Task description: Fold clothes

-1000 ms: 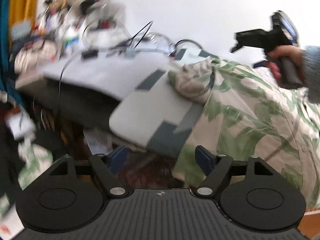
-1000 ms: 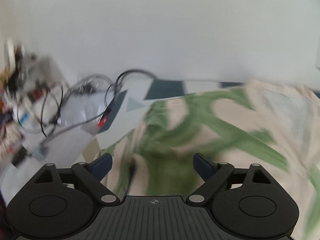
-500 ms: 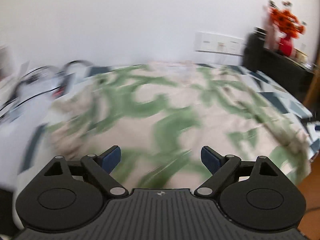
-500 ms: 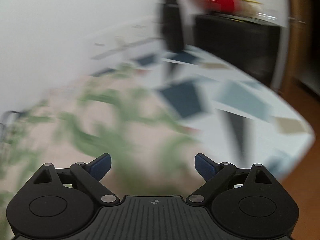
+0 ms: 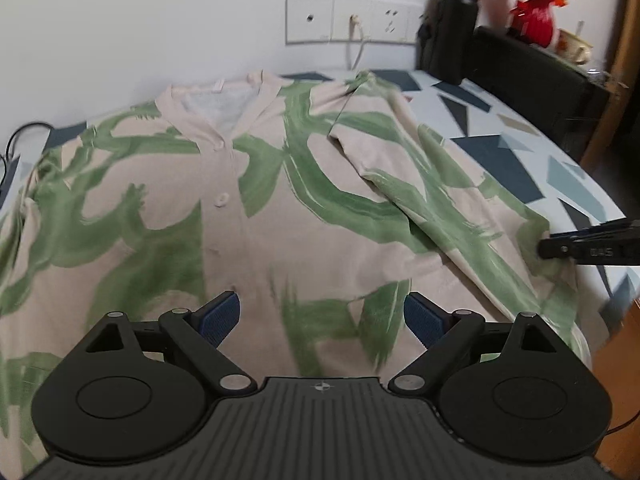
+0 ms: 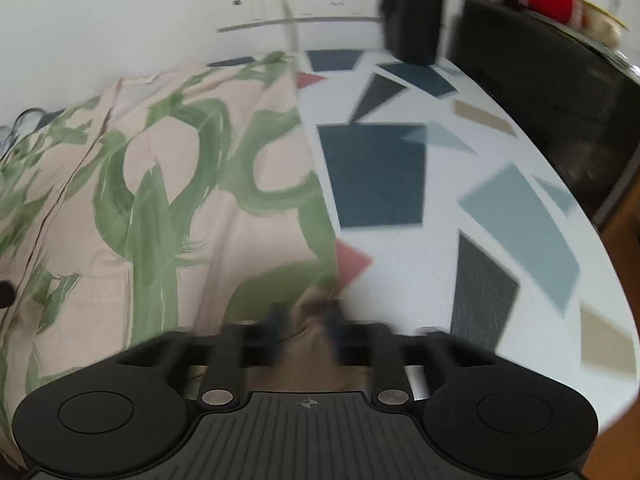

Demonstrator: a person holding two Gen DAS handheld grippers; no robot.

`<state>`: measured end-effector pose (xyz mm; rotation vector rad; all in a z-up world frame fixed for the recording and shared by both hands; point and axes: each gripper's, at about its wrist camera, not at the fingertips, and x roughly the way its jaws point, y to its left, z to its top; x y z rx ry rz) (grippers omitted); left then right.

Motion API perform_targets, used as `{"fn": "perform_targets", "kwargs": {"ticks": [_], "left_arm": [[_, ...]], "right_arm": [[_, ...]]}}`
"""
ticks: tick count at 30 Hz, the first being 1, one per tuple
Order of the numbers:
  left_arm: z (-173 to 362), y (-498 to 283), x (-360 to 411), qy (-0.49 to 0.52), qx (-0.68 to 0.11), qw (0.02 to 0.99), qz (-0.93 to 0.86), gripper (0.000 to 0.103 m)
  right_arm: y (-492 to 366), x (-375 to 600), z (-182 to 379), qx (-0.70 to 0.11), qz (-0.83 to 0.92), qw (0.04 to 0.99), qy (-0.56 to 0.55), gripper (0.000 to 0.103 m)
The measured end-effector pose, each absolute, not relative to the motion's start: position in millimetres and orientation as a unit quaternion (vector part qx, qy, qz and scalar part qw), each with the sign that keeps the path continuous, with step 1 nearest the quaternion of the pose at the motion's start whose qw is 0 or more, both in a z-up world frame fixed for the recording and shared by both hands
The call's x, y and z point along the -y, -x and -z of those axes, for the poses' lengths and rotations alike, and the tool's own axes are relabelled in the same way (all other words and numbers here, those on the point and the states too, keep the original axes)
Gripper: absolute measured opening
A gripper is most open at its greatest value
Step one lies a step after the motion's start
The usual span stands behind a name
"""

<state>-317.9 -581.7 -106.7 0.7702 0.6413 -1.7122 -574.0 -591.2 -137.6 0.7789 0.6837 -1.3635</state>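
Jaws: left gripper (image 5: 322, 316) is hovering spread wide, grasping nothing; right gripper (image 6: 304, 322), blurred, is closing on a bunch of shirt hem, lower centre of its frame.
Shirt: the green-patterned button shirt (image 5: 224, 216) is lying front-up, filling the frame, one sleeve (image 5: 420, 184) already crossing inward, probably for folding.
Surface: a geometric-print tablecloth (image 6: 440, 208) is covering the table.
Room: wall sockets (image 5: 352, 20), upper centre; black bottle (image 5: 456, 28), upper right.

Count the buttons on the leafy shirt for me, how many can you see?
1 clear button on the shirt, midway down its front strip. A fainter spot lower on the strip may be another. The left gripper may hide more.
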Motion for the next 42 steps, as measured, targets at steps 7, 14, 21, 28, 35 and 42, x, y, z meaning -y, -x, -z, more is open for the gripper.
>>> {"fn": "perform_targets", "kwargs": {"ticks": [7, 14, 21, 28, 35, 42], "left_arm": [[114, 345, 611, -0.335, -0.3, 0.566, 0.69, 0.091], [115, 372, 632, -0.348, -0.305, 0.571, 0.678, 0.091], [105, 423, 674, -0.374, -0.241, 0.533, 0.719, 0.091], [112, 450, 768, -0.406, -0.198, 0.484, 0.75, 0.091], [132, 479, 825, -0.449, -0.214, 0.414, 0.763, 0.061], [116, 485, 827, -0.444, -0.166, 0.375, 0.797, 0.005]], "right_arm": [[658, 639, 117, -0.255, 0.672, 0.602, -0.348, 0.007], [760, 689, 95, -0.169, 0.781, 0.512, -0.315, 0.007], [774, 691, 112, -0.167, 0.764, 0.521, -0.341, 0.036], [746, 630, 112, -0.149, 0.723, 0.571, -0.36, 0.047], [708, 547, 115, -0.11, 0.721, 0.563, -0.388, 0.047], [681, 478, 132, -0.071, 0.755, 0.492, -0.427, 0.047]]}}
